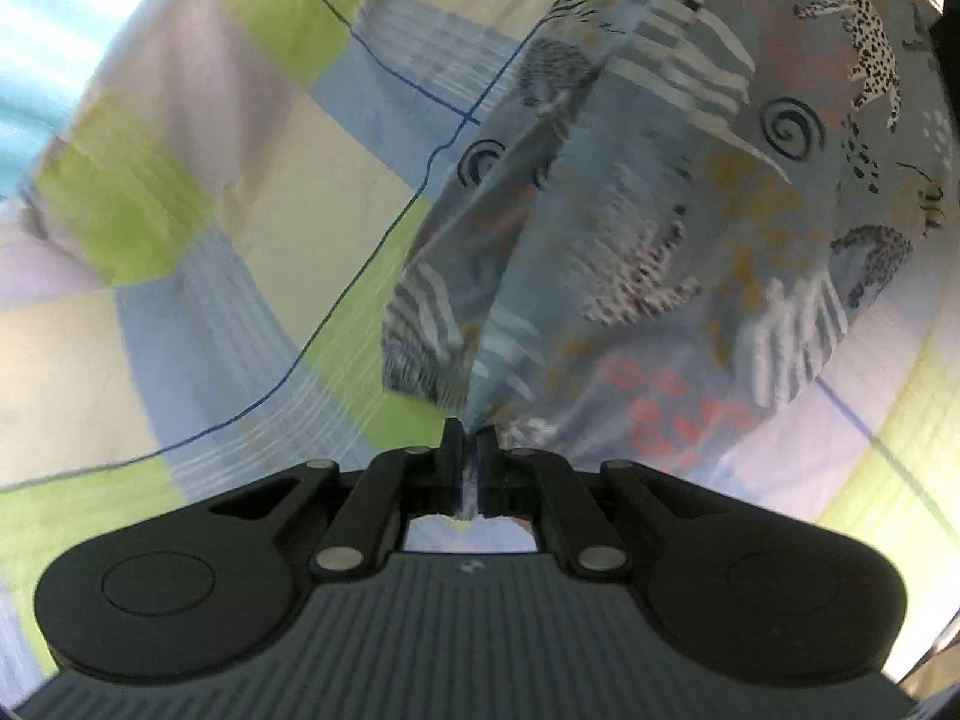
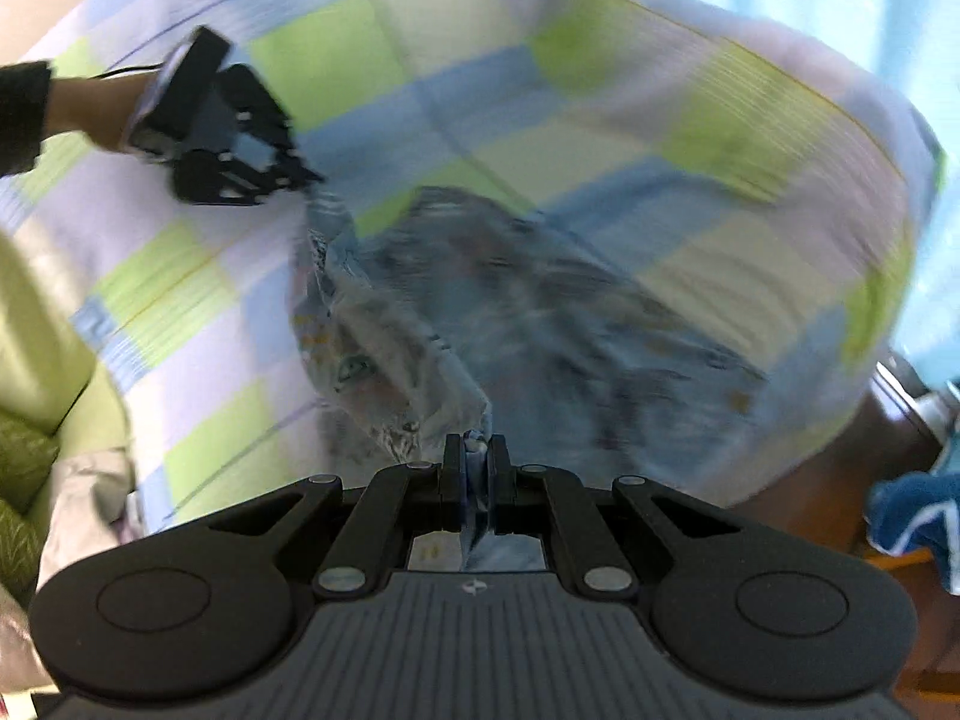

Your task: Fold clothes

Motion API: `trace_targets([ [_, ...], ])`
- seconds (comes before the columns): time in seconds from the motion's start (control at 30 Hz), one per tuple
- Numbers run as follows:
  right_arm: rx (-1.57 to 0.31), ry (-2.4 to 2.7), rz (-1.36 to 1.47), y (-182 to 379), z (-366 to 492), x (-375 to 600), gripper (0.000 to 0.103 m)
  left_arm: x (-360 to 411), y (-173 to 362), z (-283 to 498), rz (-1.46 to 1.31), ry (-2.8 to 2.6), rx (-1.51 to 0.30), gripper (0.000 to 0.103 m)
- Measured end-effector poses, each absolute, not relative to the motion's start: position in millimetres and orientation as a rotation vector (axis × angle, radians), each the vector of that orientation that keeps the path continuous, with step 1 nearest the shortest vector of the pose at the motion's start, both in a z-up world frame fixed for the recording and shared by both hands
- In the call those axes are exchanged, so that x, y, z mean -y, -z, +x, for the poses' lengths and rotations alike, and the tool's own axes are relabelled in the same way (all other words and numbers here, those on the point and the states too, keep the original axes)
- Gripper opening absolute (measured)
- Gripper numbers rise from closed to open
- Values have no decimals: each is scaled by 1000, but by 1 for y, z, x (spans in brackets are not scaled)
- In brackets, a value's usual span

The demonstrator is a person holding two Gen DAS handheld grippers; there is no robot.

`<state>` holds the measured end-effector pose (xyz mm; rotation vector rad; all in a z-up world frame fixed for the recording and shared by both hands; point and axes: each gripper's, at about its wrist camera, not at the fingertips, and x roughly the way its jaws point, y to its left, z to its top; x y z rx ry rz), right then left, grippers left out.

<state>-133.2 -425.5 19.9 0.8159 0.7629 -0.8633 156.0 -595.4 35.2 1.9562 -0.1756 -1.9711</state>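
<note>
A light blue garment [image 1: 660, 228] printed with leopards, spirals and stripes hangs over a checked bed sheet [image 1: 210, 210]. My left gripper [image 1: 471, 438] is shut on an edge of the cloth, which stretches away up and to the right. In the right wrist view my right gripper [image 2: 477, 450] is shut on another edge of the same garment [image 2: 480, 312], blurred by motion. The left gripper [image 2: 300, 177] shows there at the upper left, held by a hand, pinching the far end of the cloth.
The sheet [image 2: 540, 90] has green, blue, lilac and cream squares. A green cushion [image 2: 36, 450] lies at the left edge of the right wrist view. A blue and white cloth [image 2: 918, 516] and a brown floor sit at the right. A turquoise curtain [image 2: 870, 12] hangs behind.
</note>
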Motion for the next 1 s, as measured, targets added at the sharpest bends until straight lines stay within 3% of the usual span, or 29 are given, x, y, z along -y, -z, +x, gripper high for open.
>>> trace_targets([
  [0.2,-787,881,920,25,-195,479,6,647,-7,125,2023,1931,66,2],
  [0.5,-818,879,960,82,-220,539,5,687,29,116,2046,1869,-49,2],
  [1.0,-769,931,964,90,-245,552,3,694,9,139,1932,1928,-94,2],
])
